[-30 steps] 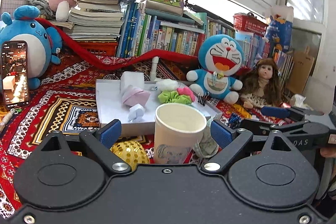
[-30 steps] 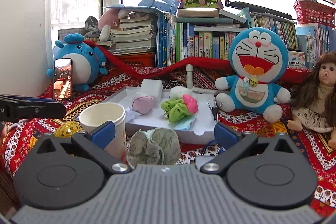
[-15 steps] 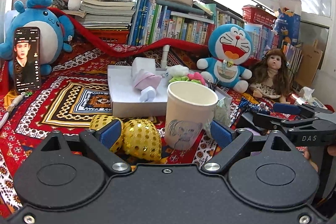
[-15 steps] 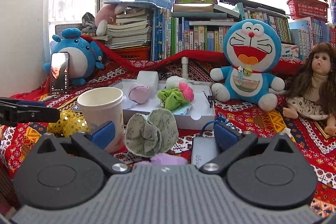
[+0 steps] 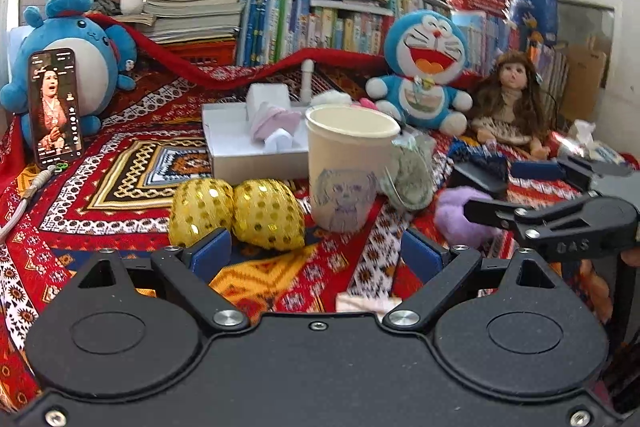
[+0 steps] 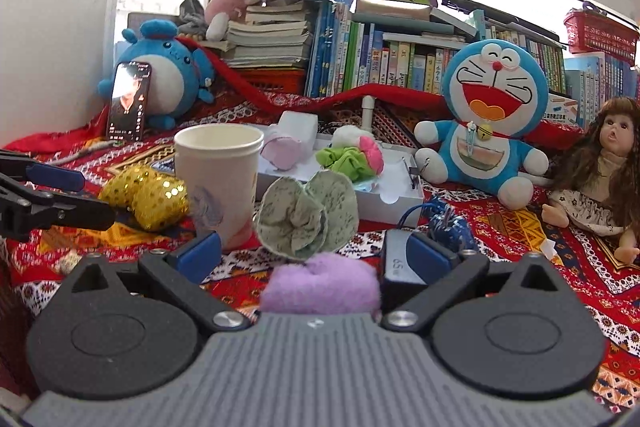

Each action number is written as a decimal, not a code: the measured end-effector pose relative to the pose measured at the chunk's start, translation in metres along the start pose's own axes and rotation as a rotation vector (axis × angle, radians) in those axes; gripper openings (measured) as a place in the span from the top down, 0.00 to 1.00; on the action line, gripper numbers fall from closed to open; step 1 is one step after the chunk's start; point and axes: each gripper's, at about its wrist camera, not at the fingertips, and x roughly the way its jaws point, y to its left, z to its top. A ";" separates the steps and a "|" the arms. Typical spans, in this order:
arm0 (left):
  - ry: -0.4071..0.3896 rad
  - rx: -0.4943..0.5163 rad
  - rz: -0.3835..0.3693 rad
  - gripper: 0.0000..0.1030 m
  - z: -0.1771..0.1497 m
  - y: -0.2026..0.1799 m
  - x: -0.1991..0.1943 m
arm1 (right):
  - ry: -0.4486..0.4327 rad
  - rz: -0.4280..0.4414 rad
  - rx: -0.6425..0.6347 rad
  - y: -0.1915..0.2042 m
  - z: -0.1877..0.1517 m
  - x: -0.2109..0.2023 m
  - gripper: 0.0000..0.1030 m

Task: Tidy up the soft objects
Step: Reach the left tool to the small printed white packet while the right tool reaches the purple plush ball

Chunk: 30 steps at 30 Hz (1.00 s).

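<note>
A window bay packed with books and plush toys backs a surface draped in a red patterned cloth [image 5: 132, 195]. From the left: a phone [image 5: 56, 107] leans on a blue plush, then a gold sequin scrunchie [image 5: 236, 213] lies just ahead of the left gripper [image 5: 316, 253], whose fingers stand wide apart with nothing between them. Beside it rises the paper cup [image 5: 346, 167], with the white tray [image 6: 384, 193] of sorted pieces behind. Right of the cup, a grey-green scrunchie [image 6: 306, 215] stands near the right gripper [image 6: 318, 253], fingers likewise spread and empty, and a purple fluffy scrunchie [image 6: 320, 285] sits between them, close to the body.

Over the last second both grippers have drawn back and lower, away from the cup and tray, so the gold and purple pieces have come into reach. That suggests the next pick is being lined up; three loose soft items remain outside the tray.
</note>
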 end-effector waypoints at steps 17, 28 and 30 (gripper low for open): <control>0.064 0.016 0.003 0.14 -0.029 -0.012 -0.018 | 0.055 -0.030 -0.037 0.011 -0.017 0.011 0.02; 0.095 -0.042 0.104 0.50 -0.041 -0.002 -0.024 | 0.058 -0.041 -0.019 0.013 -0.019 0.015 0.03; 0.104 -0.050 0.109 0.52 -0.041 -0.003 -0.020 | 0.060 -0.043 -0.017 0.014 -0.019 0.015 0.04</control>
